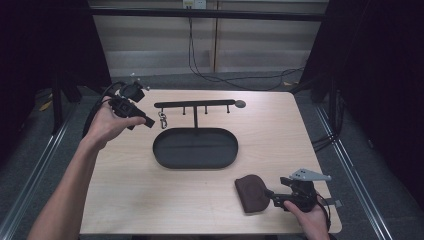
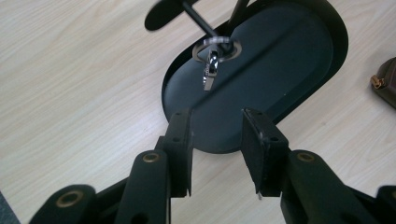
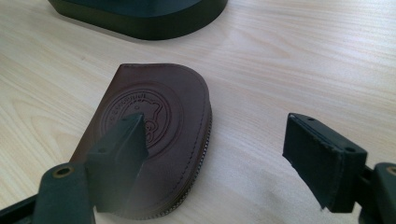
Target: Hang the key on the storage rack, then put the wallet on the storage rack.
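Keyring hung on the rack, coin pouch still waiting on the table.

Left gripper (image 1: 149, 122) hovers at the far left of the table (image 1: 150, 210), its jaws parted with nothing between them; just beyond them the keyring (image 2: 213, 58) hangs free from the leftmost peg of the black hook rack (image 1: 195, 104), above the left end of the oval tray (image 1: 165, 159). That part of the work looks done. The brown leather coin pouch (image 1: 252, 193) lies flat at the near right, clear of the tray. Right gripper (image 1: 274, 198) rests at the pouch's right edge with its jaws spread wide: one pad sits over the embossed flap, the other stands off to the side above bare wood, so the pouch is not gripped. Judging by this, picking up the pouch and placing it in the tray or on the rack remains.
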A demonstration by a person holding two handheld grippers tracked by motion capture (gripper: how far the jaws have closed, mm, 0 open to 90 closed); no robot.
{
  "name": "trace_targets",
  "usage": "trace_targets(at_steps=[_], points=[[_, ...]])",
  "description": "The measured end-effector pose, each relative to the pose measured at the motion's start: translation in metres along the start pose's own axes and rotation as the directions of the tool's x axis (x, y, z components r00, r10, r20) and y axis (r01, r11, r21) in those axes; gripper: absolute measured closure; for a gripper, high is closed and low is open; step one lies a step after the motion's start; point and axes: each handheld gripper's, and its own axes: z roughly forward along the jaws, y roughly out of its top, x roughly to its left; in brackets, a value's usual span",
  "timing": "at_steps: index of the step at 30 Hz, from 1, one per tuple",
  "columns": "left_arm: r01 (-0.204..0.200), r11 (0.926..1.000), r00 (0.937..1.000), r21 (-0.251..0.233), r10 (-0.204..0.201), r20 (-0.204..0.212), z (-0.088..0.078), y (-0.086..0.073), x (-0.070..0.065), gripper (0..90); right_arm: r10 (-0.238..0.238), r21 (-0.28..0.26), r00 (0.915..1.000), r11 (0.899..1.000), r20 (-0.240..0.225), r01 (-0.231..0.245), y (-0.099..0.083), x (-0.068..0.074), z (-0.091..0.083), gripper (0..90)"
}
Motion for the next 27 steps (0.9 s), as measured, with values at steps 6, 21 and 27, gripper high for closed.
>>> trace_targets(at_steps=[6,21,27], points=[[0.021,0.9964,0.9998,-0.082,-0.021,-0.003,0.006,-0.025,0.002,61.4,0.001,0.001,1.0000,1.000,0.001,-0.001,0.000,0.000,0.000,21.2],[0.075,0.9704,0.9965,-0.230,-0.064,0.054,0.016,-0.089,-0.003,40.8,0.011,0.004,0.9999,1.000,0.001,-0.011,0.001,-0.002,0.001,21.4],[0.094,0.9629,0.9955,-0.253,-0.087,0.037,0.026,-0.120,-0.009,29.8,0.019,0.003,0.9998,1.000,0.002,-0.019,0.000,-0.002,0.001,21.3]])
